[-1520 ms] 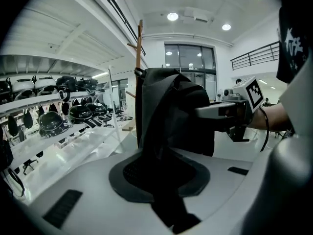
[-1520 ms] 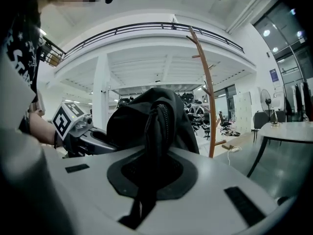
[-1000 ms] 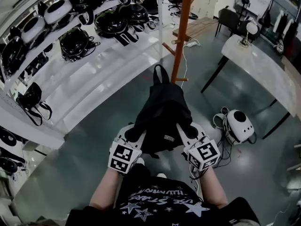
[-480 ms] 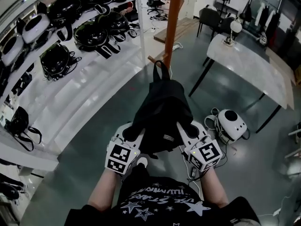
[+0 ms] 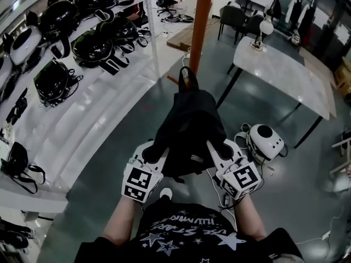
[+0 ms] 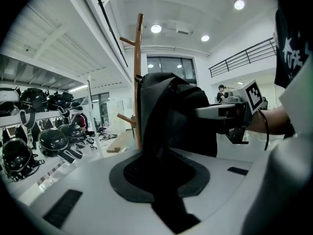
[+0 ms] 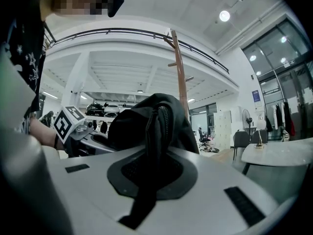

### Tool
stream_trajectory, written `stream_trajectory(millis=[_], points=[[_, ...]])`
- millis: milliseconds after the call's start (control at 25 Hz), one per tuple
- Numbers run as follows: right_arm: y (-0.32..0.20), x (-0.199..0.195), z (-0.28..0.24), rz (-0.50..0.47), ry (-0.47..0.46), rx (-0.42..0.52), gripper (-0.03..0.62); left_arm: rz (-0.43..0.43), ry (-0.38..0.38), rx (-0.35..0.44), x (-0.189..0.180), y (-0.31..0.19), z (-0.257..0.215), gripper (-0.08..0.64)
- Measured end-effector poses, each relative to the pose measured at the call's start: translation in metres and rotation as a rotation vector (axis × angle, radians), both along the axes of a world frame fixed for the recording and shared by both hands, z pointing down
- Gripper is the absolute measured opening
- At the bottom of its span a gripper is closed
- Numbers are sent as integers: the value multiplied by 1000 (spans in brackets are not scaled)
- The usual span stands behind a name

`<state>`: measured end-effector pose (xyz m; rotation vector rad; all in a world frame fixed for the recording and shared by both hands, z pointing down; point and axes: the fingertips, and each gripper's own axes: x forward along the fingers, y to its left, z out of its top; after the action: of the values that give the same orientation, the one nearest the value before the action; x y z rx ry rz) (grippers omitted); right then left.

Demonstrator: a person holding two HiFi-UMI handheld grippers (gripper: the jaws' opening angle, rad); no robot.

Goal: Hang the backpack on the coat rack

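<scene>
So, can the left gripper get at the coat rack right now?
Probably not freely: the left gripper is clamped on the backpack, and that bag sits between it and the coat rack.

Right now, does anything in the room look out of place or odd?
Yes: a white helmet-like device lies on the floor beside the table, cables tangled around it, while similar units sit on the shelves.
</scene>
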<state>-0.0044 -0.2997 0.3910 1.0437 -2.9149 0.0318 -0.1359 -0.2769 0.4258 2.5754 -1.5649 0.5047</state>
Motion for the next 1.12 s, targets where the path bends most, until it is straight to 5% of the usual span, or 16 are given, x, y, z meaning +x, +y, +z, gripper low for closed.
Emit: stream_trajectory(millis=[1120], points=[[-43,-8,58,169,20,-136,17,169,-4,-139,-10,-58,61,87]])
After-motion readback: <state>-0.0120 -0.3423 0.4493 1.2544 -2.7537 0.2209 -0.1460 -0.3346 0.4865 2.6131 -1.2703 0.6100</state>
